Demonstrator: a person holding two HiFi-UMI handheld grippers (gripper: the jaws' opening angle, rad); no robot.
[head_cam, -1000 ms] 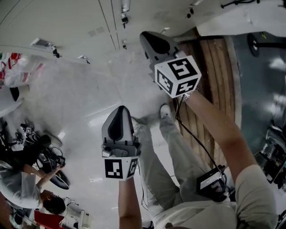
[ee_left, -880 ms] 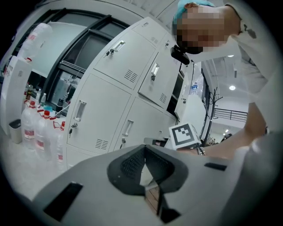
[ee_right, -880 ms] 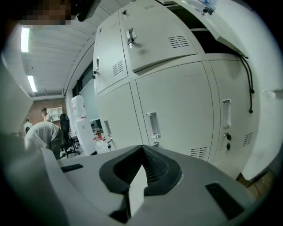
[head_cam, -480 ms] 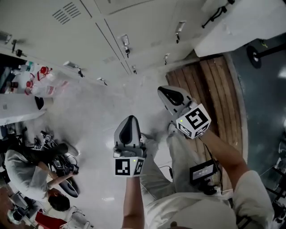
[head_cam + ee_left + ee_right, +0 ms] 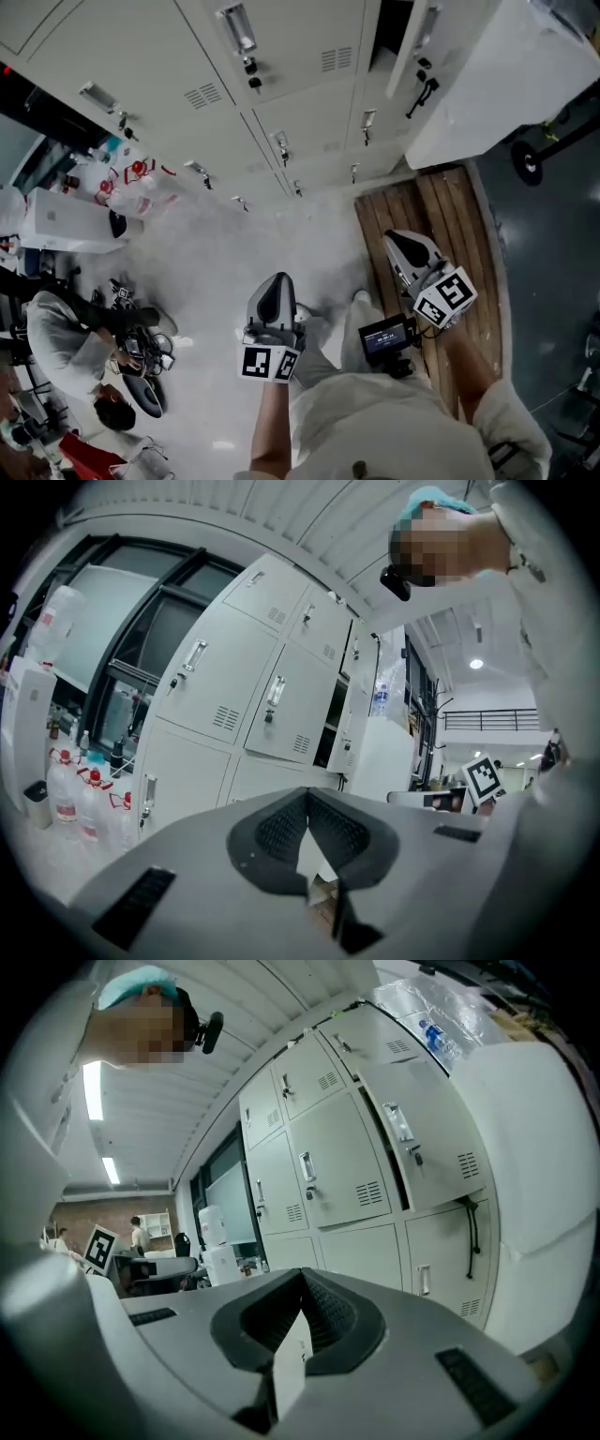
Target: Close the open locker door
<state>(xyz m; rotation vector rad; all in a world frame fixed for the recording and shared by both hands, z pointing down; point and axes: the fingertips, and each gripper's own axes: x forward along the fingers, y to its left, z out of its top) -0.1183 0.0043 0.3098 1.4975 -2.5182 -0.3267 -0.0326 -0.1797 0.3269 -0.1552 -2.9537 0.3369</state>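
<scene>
A bank of white lockers (image 5: 281,84) fills the top of the head view. One upper door (image 5: 412,47) stands ajar with a dark gap (image 5: 387,28) beside it. The left gripper view shows that door (image 5: 349,735) right of centre, and in the right gripper view the door (image 5: 427,1147) hangs out from the row. My left gripper (image 5: 275,284) is held over the floor, shut and empty, well short of the lockers. My right gripper (image 5: 398,241) hovers over the wooden pallet, also shut with nothing in it. Both point level toward the lockers, far from the door.
A wooden pallet (image 5: 441,225) lies on the floor before the lockers, with a big white wrapped block (image 5: 497,84) at its far right end. Water bottles (image 5: 131,178) stand at the left. A person (image 5: 66,337) crouches among gear at lower left.
Both grippers have risen and the head view has tipped up, bringing the lockers and the ajar door into sight. The right gripper has slid toward the lower right of the frame.
</scene>
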